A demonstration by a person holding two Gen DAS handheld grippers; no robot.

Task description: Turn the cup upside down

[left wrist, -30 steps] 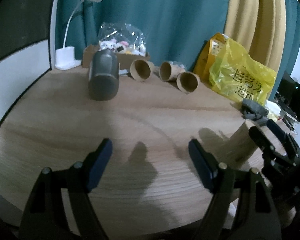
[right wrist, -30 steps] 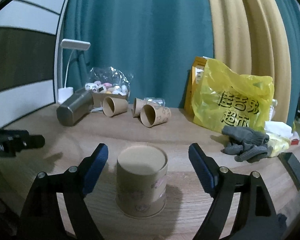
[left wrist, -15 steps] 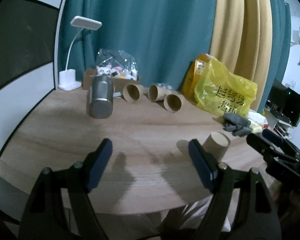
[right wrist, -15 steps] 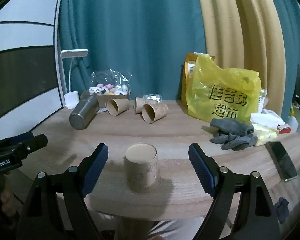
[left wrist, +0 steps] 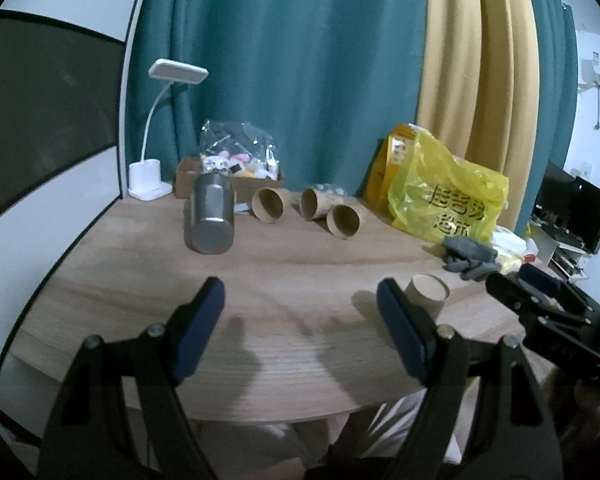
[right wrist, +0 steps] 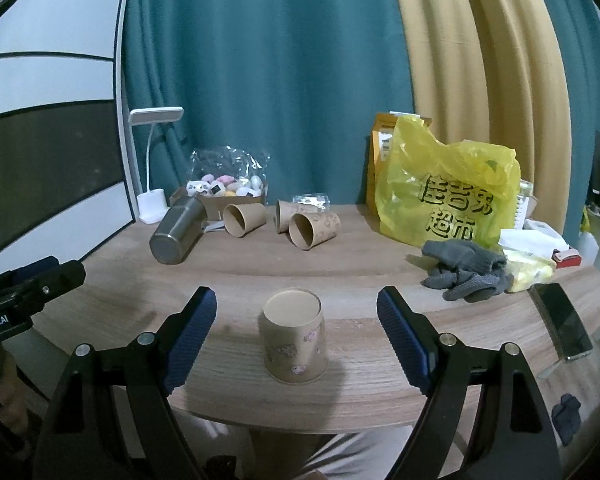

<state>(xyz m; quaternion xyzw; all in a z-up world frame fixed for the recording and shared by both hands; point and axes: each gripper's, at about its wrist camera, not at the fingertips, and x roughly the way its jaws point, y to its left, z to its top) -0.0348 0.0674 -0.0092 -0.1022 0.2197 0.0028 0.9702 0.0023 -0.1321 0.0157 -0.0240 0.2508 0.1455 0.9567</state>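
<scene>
The job is looking done, or very close to it. The small brown paper cup with little pink pictures is standing upside down on the light wooden table, with its flat bottom facing up and its wide mouth sitting on the wood. It is sitting near the front edge of the table. Nothing is holding it. If anything is left, it is probably only pulling the tools away.

Going from left to right: the left hand-held gripper is hanging over the front of the table with its two blue fingers spread wide and nothing between them. The cup is showing just past its right finger, apart from it. The right hand-held gripper is pointing straight at the cup, and its blue fingers are also spread wide, one on each side of the cup, not touching it.

The cup is looking whole, not squashed or torn. It is getting a bit wider toward the table, so it is likely standing steady.

At the back, a silver metal tumbler is lying on its side, and three more brown paper cups are lying on their sides too.
</scene>
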